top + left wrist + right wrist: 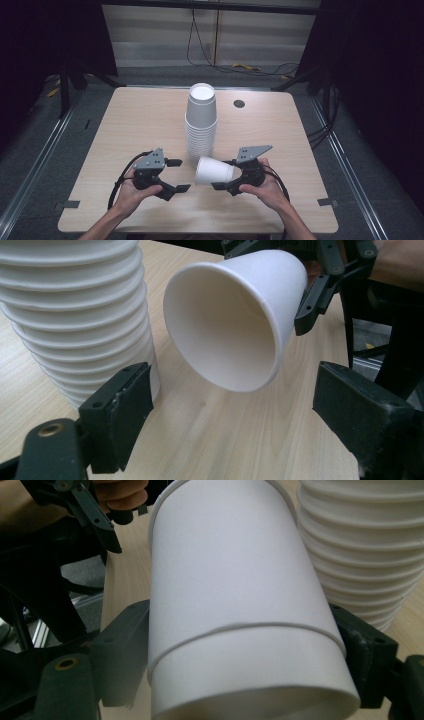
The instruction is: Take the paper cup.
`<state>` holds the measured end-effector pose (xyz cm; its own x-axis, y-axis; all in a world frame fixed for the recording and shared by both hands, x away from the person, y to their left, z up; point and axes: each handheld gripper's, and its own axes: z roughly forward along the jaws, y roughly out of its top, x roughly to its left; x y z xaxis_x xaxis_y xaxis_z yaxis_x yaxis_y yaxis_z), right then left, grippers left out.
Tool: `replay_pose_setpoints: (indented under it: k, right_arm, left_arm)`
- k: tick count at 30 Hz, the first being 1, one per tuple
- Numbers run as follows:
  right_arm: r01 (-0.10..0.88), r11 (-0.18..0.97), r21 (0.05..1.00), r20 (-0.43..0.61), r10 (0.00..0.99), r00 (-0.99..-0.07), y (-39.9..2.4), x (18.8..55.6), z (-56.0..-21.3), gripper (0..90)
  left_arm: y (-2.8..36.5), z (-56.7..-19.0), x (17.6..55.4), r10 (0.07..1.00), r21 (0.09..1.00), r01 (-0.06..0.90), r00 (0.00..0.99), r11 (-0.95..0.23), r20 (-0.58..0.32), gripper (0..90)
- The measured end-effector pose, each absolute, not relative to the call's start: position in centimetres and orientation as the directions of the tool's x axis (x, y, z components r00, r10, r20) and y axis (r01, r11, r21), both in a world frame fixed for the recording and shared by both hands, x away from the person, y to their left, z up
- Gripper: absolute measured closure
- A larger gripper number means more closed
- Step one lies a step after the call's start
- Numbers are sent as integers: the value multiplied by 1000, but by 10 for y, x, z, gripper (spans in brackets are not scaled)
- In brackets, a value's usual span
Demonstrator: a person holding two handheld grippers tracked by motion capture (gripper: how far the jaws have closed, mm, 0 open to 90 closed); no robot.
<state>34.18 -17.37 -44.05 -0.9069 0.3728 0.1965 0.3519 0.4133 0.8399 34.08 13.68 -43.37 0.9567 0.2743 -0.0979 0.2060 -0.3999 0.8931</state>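
Nearest me, at the worktop's [125, 125] front edge, my left gripper [177, 175] sits with its jaws apart and nothing between them. Just right of it, my right gripper [220, 174] is clamped on a white paper cup [214, 171] near its base; in the right gripper view a second cup [250, 675] looks nested over that end. The cup lies sideways above the wood, its open mouth facing the left gripper. Behind it, near the worktop's middle, stands the tall stack of cups [201, 125], upside down, just beside the held cup.
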Motion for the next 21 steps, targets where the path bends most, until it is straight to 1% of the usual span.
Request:
replay_pose_setpoints:
  k: [14,21]
  right_arm:
    - [319,309,896,208,342,-916,-177,341,-442,204]
    - [297,244,923,217,307,-927,-176,341,-443,203]
  left_arm:
    - [138,-434,341,302,911,218,947,-350,-111,158]
    - [138,-430,340,285,918,204,953,-339,-106,157]
